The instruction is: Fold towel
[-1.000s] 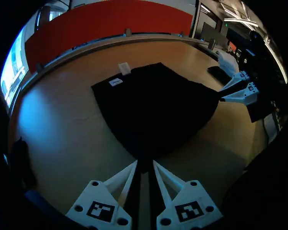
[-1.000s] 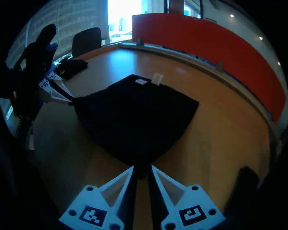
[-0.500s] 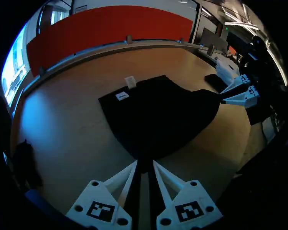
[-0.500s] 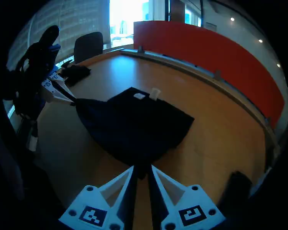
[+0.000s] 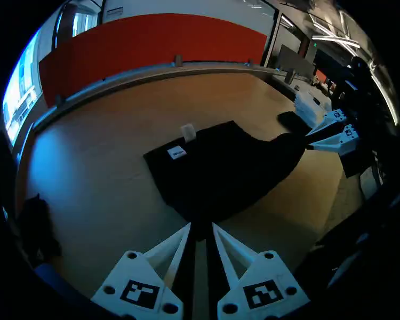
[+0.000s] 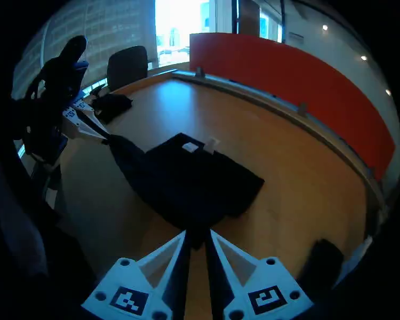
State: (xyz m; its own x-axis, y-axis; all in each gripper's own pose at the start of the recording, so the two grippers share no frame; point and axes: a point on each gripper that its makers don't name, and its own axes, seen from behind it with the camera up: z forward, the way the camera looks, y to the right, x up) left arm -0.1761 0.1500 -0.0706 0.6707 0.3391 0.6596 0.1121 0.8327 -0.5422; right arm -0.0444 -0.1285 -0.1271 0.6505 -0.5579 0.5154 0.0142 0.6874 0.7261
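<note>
Left gripper and right gripper, lower centre, each clamped on a towel corner. Risk: uneven lift drags far edge across bench, skewing fold.

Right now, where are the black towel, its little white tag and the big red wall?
towel (image 5: 221,165), left gripper view, middle of the cloth.
white tag (image 5: 176,153), left gripper view, its flat face.
red wall (image 6: 306,80), right gripper view, middle of the panel.
</note>
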